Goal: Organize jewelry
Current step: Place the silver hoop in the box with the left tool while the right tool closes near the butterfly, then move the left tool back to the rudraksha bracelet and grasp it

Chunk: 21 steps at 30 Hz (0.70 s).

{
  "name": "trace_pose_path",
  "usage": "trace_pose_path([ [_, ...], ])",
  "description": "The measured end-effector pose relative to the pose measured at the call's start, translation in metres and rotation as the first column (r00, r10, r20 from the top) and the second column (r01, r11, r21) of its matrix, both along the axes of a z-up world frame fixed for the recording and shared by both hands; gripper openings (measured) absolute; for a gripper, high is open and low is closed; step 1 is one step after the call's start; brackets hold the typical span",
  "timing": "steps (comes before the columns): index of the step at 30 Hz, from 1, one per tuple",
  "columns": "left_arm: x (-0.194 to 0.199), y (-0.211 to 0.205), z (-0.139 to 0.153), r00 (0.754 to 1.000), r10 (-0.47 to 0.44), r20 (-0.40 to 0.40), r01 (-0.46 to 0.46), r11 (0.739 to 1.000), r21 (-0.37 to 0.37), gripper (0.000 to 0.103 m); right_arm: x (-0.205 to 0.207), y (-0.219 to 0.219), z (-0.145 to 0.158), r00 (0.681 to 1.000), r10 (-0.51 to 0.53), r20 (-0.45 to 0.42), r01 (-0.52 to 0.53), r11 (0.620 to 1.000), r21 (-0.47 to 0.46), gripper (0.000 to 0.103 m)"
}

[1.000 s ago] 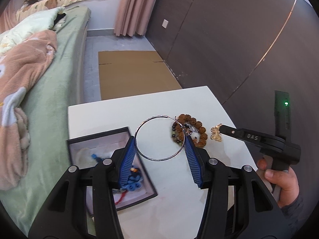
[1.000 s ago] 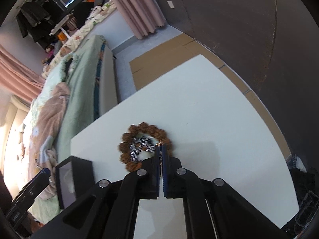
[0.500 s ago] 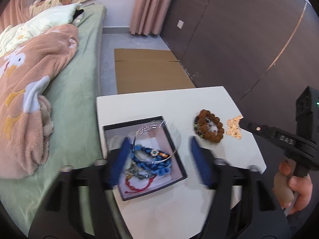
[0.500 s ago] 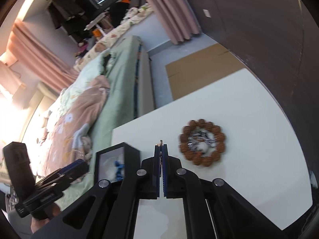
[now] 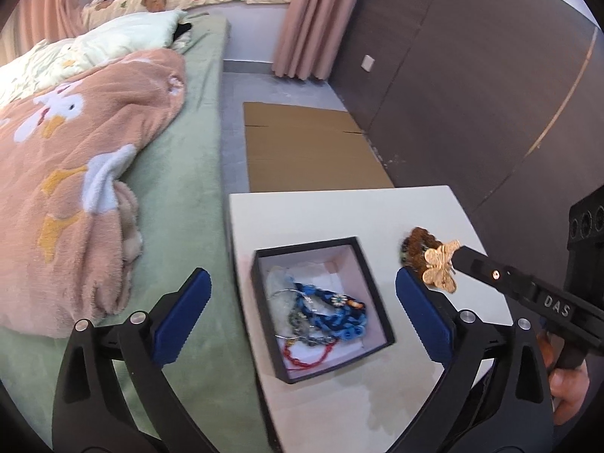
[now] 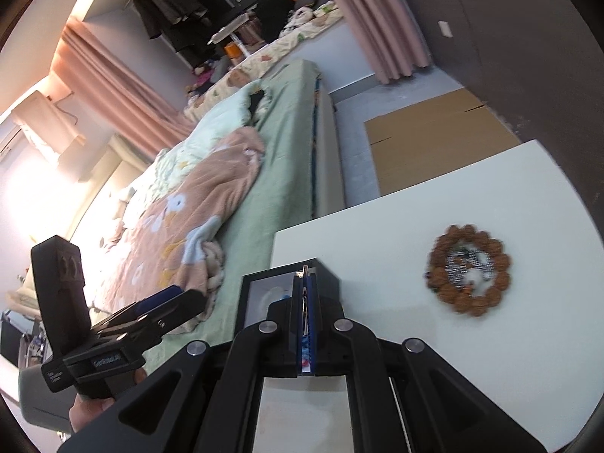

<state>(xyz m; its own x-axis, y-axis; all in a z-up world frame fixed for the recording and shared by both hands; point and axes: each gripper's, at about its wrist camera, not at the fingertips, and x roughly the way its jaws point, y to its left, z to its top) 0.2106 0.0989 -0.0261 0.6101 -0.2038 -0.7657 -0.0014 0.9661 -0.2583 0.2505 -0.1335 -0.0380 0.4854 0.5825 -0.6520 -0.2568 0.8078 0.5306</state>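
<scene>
Right gripper [image 5: 455, 260] pinches the gold butterfly clip [image 5: 439, 267], just right of the black box [image 5: 372, 287]; left gripper [image 5: 302, 321] gapes empty above it, jaws just opened.

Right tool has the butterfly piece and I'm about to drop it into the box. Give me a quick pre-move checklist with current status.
1. Butterfly piece held: ok, pinched at the tip of the right tool, which is shut on it.
2. Box open and reachable: ok, no lid on it, interior visible.
3. Room in the box: ok, the blue bracelet and red cord fill the near part; the far part is bare.
4. Left tool clear of the drop: not ok, its jaws have just been opening, empty, and straddle the box.
5. Bead bracelet clear of the path: ok, it lies on the table, apart from the box.
</scene>
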Motion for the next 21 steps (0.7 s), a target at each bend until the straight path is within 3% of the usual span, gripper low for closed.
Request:
trace_pose_path([
  [10,-0.002,0.031,-0.002,0.998,0.056,0.011,-0.056,0.998,-0.015,0.098,0.012,0.037,-0.009,0.997,0.073,0.007,-0.073,0.996,0.051,0.006],
  [14,-0.002,0.035,-0.002,0.997,0.071,0.015,-0.071,0.997,-0.027,0.098,0.02,0.042,-0.02,0.997,0.07,-0.042,-0.069,0.997,0.032,0.008],
  [16,-0.002,0.036,0.0,0.997,0.075,0.021,-0.074,0.997,-0.037,0.098,0.019,0.039,-0.021,0.997,0.057,-0.043,-0.056,0.998,0.019,0.018],
  [17,-0.001,0.036,0.0,0.997,0.073,0.023,-0.072,0.997,-0.038,0.098,0.017,0.034,-0.02,0.998,0.04,-0.039,-0.04,0.999,0.01,0.048],
  [18,-0.001,0.034,0.001,0.997,0.069,0.024,-0.068,0.997,-0.04,0.098,0.015,0.029,-0.018,1.0,0.022,-0.021,-0.022,1.0,0.005,0.064],
  [19,0.0,0.032,0.002,0.998,0.063,0.027,-0.062,0.997,-0.041,0.098,0.012,0.024,-0.014,1.0,0.01,0.001,-0.01,1.0,-0.007,0.073],
  [21,0.0,0.028,0.004,0.998,0.057,0.033,-0.056,0.998,-0.037,0.098,0.01,0.015,-0.01,1.0,0.011,0.005,-0.011,1.0,-0.019,0.073],
])
